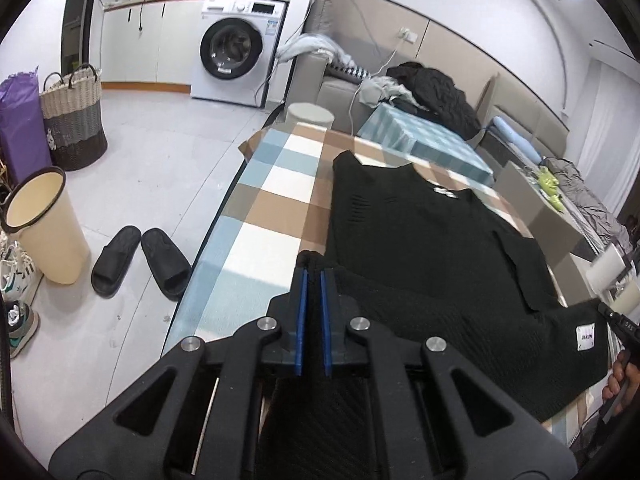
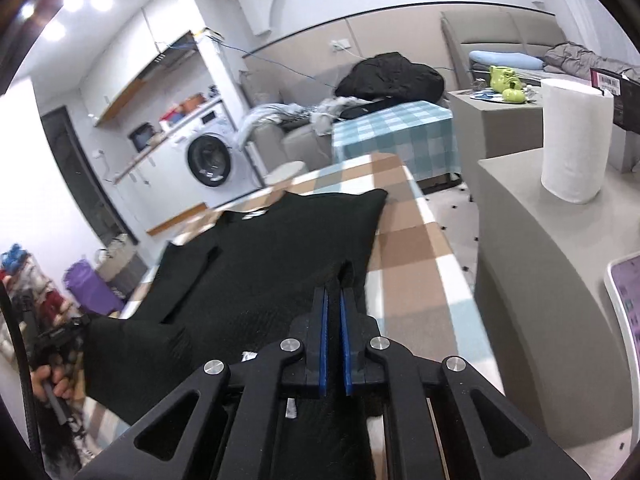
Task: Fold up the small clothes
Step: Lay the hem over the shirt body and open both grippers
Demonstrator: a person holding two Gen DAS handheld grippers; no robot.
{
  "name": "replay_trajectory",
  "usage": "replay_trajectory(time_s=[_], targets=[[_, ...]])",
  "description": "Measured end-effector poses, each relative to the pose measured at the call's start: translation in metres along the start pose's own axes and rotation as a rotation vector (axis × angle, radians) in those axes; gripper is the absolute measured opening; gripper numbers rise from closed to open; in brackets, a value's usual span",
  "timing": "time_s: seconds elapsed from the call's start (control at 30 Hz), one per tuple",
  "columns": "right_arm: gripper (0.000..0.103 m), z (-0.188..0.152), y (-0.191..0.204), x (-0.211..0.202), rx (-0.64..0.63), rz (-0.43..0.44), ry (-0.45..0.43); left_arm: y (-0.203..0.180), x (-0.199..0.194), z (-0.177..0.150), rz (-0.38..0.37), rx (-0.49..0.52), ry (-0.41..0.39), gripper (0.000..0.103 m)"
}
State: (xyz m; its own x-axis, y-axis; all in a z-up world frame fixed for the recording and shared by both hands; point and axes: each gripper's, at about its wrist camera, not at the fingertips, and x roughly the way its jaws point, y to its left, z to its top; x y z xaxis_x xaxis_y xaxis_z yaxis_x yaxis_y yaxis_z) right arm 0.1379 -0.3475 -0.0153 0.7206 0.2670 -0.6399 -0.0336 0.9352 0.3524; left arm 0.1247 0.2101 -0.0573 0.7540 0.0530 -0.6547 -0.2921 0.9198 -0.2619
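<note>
A black knit top lies on the checked tablecloth, neck end away from me, with a white label at its near hem. My left gripper is shut on the near left hem corner and holds it off the table. My right gripper is shut on the near right hem corner of the same top, also raised. The near hem hangs between the two grippers. The other gripper shows at each view's edge: the right one and the left one.
A paper towel roll stands on the grey counter right of the table. A tablet sits at the far right. Left of the table on the floor are black slippers, a cream bin and a woven basket.
</note>
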Motion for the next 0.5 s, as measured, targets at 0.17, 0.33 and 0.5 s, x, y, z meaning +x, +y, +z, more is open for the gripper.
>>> replay_trajectory(time_s=[0.17,0.33,0.5], targets=[[0.006,0.004,-0.019,0.045,0.092,-0.093,0.077,0.007,0.042,0.005,0.052,-0.022,0.092,0.005],[0.033,-0.004,-0.038,0.045,0.177,-0.086,0.149,0.014,0.042,-0.007,0.044,-0.043,0.121,0.045],[0.059,-0.017,-0.035,0.016,0.162,-0.063,0.143,0.020,0.016,-0.024,0.076,-0.051,0.083,0.083]])
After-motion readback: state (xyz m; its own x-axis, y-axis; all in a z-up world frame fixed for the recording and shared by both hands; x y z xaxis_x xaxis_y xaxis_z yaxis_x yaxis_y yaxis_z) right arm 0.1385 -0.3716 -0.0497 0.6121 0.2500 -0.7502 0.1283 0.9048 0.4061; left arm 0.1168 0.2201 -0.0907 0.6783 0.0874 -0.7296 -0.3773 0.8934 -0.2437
